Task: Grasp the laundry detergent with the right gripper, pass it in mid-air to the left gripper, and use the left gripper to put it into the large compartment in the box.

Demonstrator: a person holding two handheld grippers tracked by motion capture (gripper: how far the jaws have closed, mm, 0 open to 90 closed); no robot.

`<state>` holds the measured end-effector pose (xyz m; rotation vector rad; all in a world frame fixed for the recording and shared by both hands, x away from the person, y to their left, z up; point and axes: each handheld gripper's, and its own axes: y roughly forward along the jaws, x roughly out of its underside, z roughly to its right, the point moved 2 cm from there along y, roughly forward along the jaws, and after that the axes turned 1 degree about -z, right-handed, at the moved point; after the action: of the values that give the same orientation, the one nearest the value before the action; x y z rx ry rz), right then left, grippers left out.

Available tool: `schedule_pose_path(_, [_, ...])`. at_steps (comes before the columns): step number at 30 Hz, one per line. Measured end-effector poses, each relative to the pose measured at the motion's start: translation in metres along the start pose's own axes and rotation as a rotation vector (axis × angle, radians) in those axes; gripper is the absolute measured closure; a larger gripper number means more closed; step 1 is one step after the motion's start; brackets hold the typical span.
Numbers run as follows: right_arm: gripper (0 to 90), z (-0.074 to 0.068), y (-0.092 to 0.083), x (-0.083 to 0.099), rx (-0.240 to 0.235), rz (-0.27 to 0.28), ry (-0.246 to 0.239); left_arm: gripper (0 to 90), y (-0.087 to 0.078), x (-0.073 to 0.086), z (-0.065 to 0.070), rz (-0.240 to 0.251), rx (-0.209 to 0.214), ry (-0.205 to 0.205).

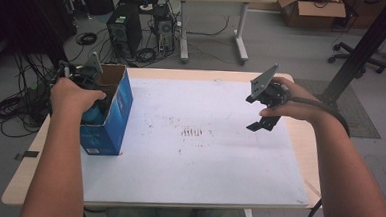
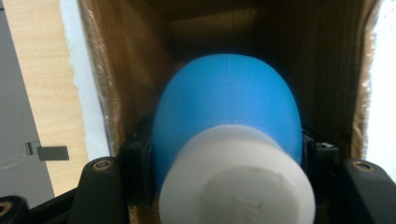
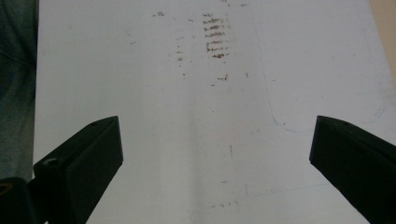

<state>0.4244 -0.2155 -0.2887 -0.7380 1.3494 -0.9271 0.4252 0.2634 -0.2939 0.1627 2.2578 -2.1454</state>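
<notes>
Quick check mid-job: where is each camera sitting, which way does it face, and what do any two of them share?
High view: above the person's side, looking forward and down on the table; both forearms show.
Left gripper view: on the left tool, facing into the blue box; black jaws clamp a blue-and-white object.
Right gripper view: on the right tool, facing down; jaws apart.
Shared: high and right gripper views both show brown smudges.

You're working in a lab or office workroom: a black tower computer [image 1: 124, 31] sits on the grey floor [image 1: 284, 48] amid tangled black cables [image 1: 16, 106], beside a white-legged desk [image 1: 213, 24], an open brown cardboard carton [image 1: 311, 9] and a black wheeled office-chair base [image 1: 356, 59]
</notes>
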Motion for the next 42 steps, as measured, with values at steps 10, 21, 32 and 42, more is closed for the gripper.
schedule_pose_path(10, [2.7, -0.0008, -0.0007, 0.0025, 0.001, 0.003, 0.004, 37.9, 0.0048, -0.0012, 0.0016, -0.002, -0.004, 0.002])
schedule_pose_path(21, [2.7, -0.0017, -0.0029, 0.0052, 0.007, 0.002, 0.01, 37.9, 0.0054, -0.0016, 0.0011, 0.0, -0.003, 0.0])
schedule_pose_path(32, [2.7, -0.0025, -0.0048, 0.005, 0.01, 0.001, 0.007, 37.4, 0.0059, -0.0013, -0.0013, -0.001, -0.007, -0.012])
schedule_pose_path(42, [2.7, -0.0032, -0.0056, 0.0047, 0.013, 0.003, 0.006, 31.1, 0.0033, 0.0, 0.0009, -0.005, 0.0, -0.01])
